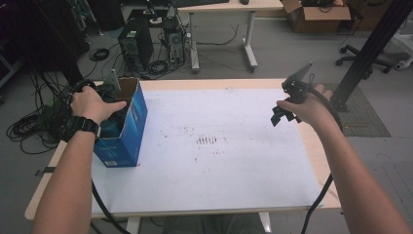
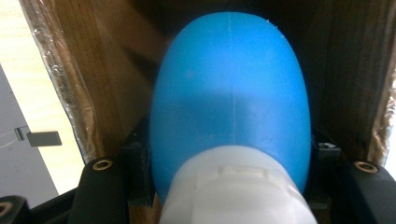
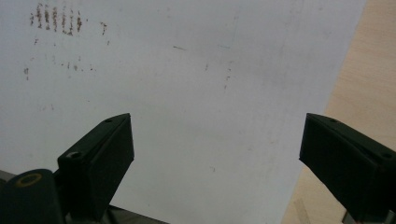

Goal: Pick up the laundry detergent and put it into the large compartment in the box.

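Forearms reach in over table w/ white sheet, brown marks at center. Blue carton stands open at table's left edge; left gripper dips inside it, jaws clamped on blue bottle w/ white cap. Right gripper hovers over sheet's right side, jaws wide apart, nothing btwn them

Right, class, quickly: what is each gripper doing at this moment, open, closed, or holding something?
Left gripper: closed on the blue bottle, inside the blue box.
Right gripper: open, empty, above the white sheet.
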Tool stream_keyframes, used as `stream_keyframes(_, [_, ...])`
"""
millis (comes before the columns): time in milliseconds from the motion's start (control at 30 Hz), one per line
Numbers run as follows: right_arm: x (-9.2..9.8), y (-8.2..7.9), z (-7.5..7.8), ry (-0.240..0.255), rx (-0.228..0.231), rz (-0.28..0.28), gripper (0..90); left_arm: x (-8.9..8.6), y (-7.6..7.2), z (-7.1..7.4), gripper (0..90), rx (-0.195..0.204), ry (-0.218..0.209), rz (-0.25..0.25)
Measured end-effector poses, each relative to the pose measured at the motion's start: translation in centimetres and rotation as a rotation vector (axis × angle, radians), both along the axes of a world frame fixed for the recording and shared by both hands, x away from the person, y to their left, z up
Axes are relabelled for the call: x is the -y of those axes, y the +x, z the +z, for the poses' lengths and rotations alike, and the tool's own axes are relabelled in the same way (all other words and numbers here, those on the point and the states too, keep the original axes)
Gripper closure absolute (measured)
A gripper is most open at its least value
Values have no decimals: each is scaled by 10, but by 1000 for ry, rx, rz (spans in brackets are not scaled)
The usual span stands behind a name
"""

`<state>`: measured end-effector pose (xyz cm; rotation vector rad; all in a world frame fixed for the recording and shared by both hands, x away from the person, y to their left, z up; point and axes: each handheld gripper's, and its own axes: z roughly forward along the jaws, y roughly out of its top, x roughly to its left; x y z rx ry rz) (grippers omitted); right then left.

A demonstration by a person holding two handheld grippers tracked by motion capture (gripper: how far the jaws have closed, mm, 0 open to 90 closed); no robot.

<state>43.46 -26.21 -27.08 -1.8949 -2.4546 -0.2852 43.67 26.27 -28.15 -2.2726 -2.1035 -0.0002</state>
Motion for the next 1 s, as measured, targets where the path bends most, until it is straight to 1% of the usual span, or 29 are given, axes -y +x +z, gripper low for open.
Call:
stream_keyframes(200, [1,-1,-1,2,-2,2,100,0,0,0,372,0,-1,-5])
stream_keyframes(367, [2,-1,0,1,-2,-1,101,0,0,0,370,10,-6,-5])
stream_keyframes(533, [3,-1,-1,1,-5,-2,100,1,-1,4,351,17,-14,-3])
stream_keyframes(567, [2,-1,-1,4,-3,-1,100,2,-1,5,349,15,-9,-5])
stream_keyframes(600, [2,-1,-1,4,-3,0,101,2,-1,6,349,17,-2,-7])
stream_keyframes(700, [2,-1,-1,3,-4,1,100,3,-2,11,342,17,-6,-7])
stream_keyframes(800, [2,-1,0,3,-3,1,100,3,-2,17,330,24,1,-10])
stream_keyframes(833, [3,-2,0,4,-2,2,100,3,-2,17,329,24,1,-10])
stream_keyframes(867, [3,-2,0,6,-2,2,101,4,-2,21,324,29,0,-10])
stream_keyframes(1000, [3,-2,0,7,-4,1,100,5,-3,31,309,42,9,-13])
